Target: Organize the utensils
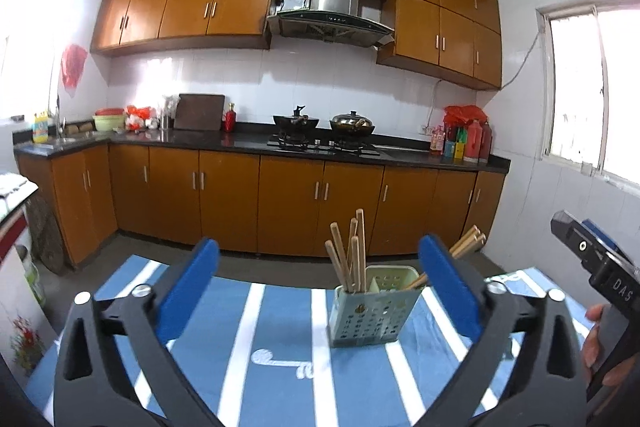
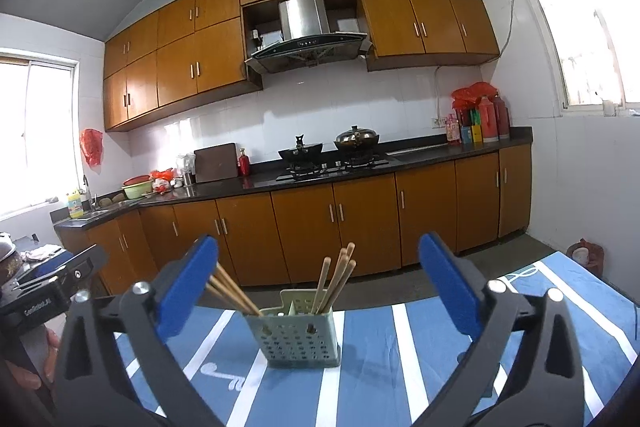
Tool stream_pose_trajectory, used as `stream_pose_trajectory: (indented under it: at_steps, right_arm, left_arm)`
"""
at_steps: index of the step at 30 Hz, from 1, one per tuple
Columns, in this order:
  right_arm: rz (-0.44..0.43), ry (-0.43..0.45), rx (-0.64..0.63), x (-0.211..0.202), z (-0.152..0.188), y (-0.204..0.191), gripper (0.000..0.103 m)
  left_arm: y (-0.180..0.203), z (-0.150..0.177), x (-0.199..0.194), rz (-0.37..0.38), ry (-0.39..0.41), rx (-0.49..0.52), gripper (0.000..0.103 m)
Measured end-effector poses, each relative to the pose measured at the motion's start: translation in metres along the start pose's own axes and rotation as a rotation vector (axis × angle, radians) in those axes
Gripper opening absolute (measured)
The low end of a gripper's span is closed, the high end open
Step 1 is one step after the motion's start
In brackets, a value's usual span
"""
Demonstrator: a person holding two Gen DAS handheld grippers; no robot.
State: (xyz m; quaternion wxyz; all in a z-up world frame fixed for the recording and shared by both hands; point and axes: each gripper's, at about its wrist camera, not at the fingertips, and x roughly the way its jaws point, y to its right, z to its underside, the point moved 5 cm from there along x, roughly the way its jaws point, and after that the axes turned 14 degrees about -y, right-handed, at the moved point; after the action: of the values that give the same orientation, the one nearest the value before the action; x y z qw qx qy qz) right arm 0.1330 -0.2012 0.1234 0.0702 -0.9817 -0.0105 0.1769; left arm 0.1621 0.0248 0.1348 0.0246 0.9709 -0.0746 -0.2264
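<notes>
I see a pale green plastic holder (image 1: 370,311), boxy and perforated, standing upright on the blue, white-striped tablecloth (image 1: 280,339). Round wooden chopsticks (image 1: 352,259) stand in it, long axes upward, one bunch leaning outward. My left gripper (image 1: 320,291) and right gripper (image 2: 320,291) both gape wide, holding nothing.

A pale green perforated utensil holder (image 1: 370,311) stands upright on the blue cloth with white stripes, divided into compartments. Four wooden chopsticks (image 1: 352,255) stand nearly upright in its left compartment as the left wrist view shows it, their blunt ends up and slightly fanned. A second bunch of chopsticks (image 2: 232,291) leans steeply outward from the opposite compartment, over the holder's rim.
</notes>
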Motion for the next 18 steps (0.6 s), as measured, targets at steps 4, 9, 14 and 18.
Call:
stream_pose_trajectory:
  at_steps: [4,9,14,18]
  right_arm:
    - [0.029,0.009,-0.03,-0.02,0.009,-0.008,0.099]
    - [0.064,0.0,-0.092,-0.044,0.028,-0.019,0.099]
    - [0.077,-0.012,-0.111,-0.06,0.053,-0.023,0.099]
    - [0.082,-0.052,-0.117,-0.06,0.074,-0.027,0.099]
  left_arm:
    - [0.0,0.012,-0.014,-0.036,-0.002,0.034,0.101]
    - [-0.006,0.037,-0.029,-0.061,-0.012,0.03,0.101]
    - [-0.013,0.063,-0.04,-0.075,-0.023,0.007,0.101]
    - [-0.015,0.085,-0.044,-0.086,-0.041,0.006,0.101]
